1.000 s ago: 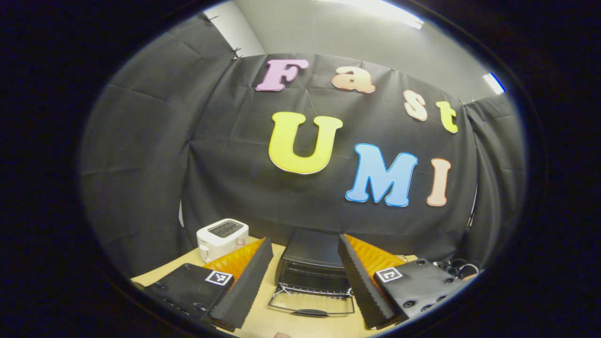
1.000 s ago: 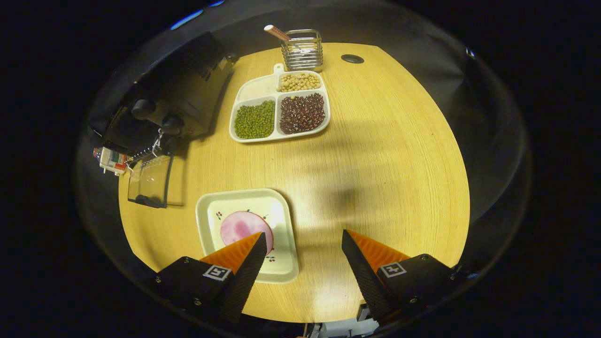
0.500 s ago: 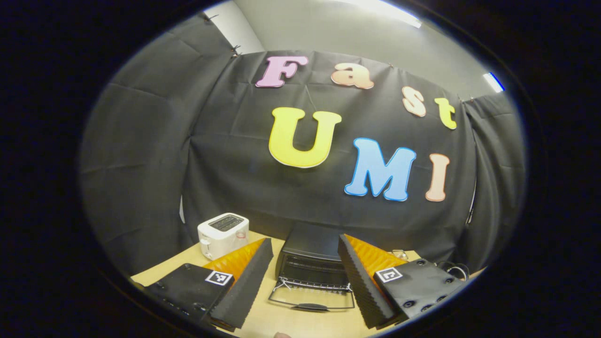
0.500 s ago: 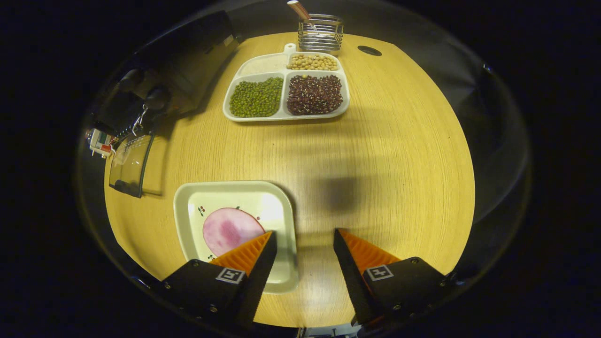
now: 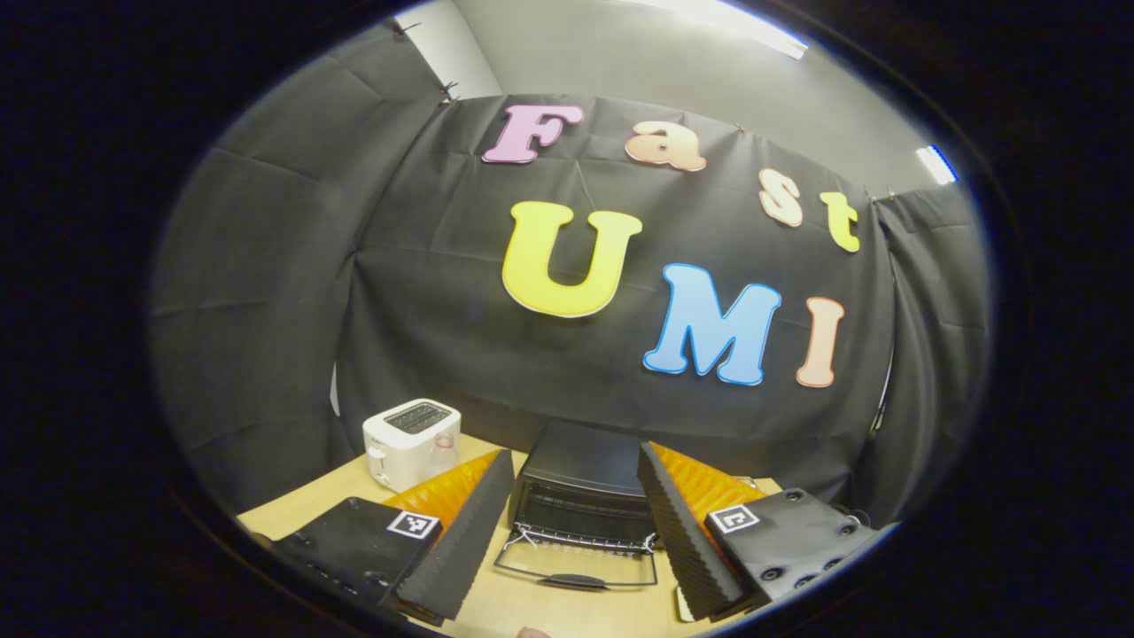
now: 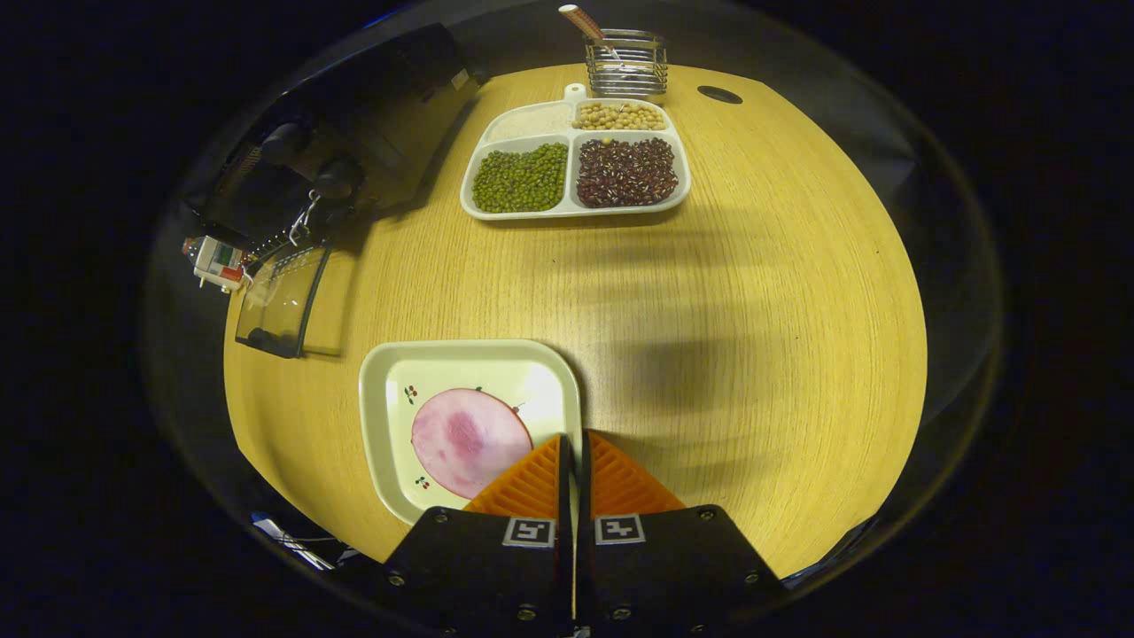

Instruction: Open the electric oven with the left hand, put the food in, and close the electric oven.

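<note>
The black electric oven (image 5: 580,465) stands at the back of the wooden table, its glass door (image 5: 576,563) folded down flat. My left gripper (image 5: 575,454) hovers open in front of it with nothing between its fingers. In the right gripper view the oven (image 6: 354,115) is at the far left with its door (image 6: 283,301) lying open. Nearer me sits a square pale plate (image 6: 443,372) with a round pink slice of food (image 6: 465,439) on it. My right gripper (image 6: 571,439) is shut on the plate's right rim.
A white toaster (image 5: 409,430) stands left of the oven. A divided tray (image 6: 574,159) of beans and grains lies at the table's far side, with a wire basket (image 6: 625,62) behind it. The black cloth wall hangs close behind the oven.
My right gripper has gone from wide open to shut on the plate's right rim. The left gripper has drifted only slightly and stays open.
</note>
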`<state>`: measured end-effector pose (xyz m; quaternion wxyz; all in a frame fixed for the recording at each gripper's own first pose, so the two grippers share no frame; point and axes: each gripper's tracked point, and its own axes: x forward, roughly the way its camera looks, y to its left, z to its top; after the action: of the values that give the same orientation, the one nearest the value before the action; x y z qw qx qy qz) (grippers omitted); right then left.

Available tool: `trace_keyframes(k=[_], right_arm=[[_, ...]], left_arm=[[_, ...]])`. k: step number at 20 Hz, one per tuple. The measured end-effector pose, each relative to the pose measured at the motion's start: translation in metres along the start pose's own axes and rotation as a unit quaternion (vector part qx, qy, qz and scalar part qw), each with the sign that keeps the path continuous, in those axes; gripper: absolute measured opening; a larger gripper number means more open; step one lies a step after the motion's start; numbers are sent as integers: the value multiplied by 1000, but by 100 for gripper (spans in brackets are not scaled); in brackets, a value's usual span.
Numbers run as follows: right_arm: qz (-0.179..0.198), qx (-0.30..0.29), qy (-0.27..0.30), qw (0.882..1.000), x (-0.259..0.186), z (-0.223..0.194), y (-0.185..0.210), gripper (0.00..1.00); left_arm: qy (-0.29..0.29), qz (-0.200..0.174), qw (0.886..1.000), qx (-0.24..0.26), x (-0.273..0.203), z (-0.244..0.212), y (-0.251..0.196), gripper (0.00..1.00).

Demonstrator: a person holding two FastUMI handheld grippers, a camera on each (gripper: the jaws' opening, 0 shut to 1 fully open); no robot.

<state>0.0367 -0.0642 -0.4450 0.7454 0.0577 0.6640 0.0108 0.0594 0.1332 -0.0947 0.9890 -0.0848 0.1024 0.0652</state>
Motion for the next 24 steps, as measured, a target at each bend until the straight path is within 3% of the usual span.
trace_keyframes(k=[3,8,12,13,18,24], right_arm=[[59,41,1,997,-1,-2,1,2],[172,102,-9,980,-2,-9,2,2],[211,132,-5,968,-5,-13,1,2],[226,136,0,965,-6,-15,4,2],[312,194,-16,930,-12,-14,9,2],[370,226,-38,900,-22,-14,5,2]], left_arm=[[-1,-5,1000,8,2,4,-14,100],[0,1,1000,25,3,5,-34,100],[2,10,999,31,5,5,-47,95],[2,13,999,32,5,4,-51,100],[1,25,998,49,2,7,-64,100],[6,31,997,64,-1,4,-80,100]])
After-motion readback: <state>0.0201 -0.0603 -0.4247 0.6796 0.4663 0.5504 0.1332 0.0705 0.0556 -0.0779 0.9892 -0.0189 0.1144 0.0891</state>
